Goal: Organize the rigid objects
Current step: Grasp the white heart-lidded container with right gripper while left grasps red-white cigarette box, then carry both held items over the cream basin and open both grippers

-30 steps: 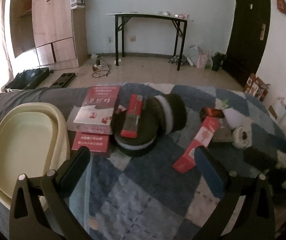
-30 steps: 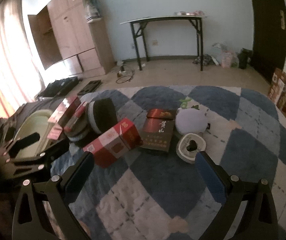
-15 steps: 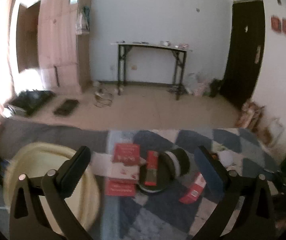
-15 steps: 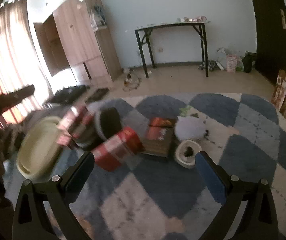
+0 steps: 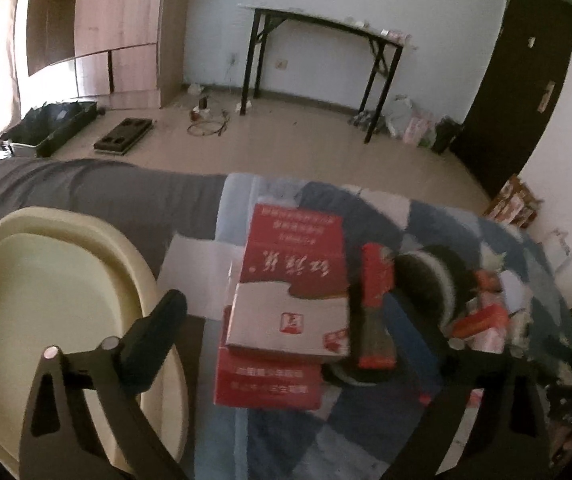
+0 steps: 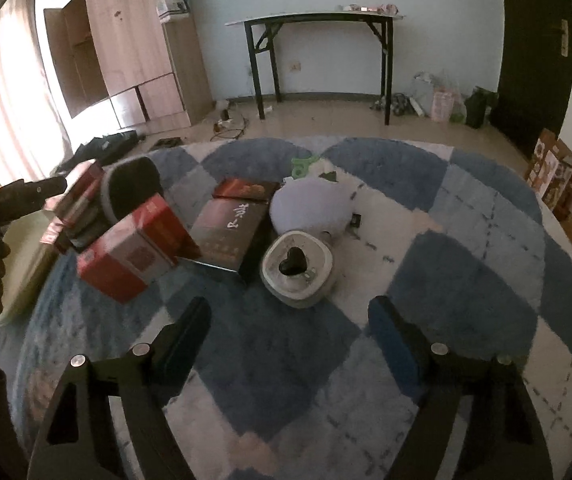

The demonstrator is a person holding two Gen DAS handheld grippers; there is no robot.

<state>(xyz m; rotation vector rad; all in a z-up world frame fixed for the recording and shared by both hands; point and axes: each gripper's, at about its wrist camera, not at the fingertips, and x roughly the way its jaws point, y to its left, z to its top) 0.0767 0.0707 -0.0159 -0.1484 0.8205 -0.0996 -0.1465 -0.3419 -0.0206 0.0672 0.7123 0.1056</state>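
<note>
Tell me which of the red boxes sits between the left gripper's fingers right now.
The red-and-white box lying on top of the flat stack beside the cream tub. The left gripper, jaws closing, frames it; the narrow red box lies on the dark hat instead.

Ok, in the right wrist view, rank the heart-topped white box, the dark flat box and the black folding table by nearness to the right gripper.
1. Heart-topped white box: just ahead of the right gripper, on the rug.
2. Dark flat box: further back, to its left.
3. Black folding table: farthest, by the back wall.
</note>
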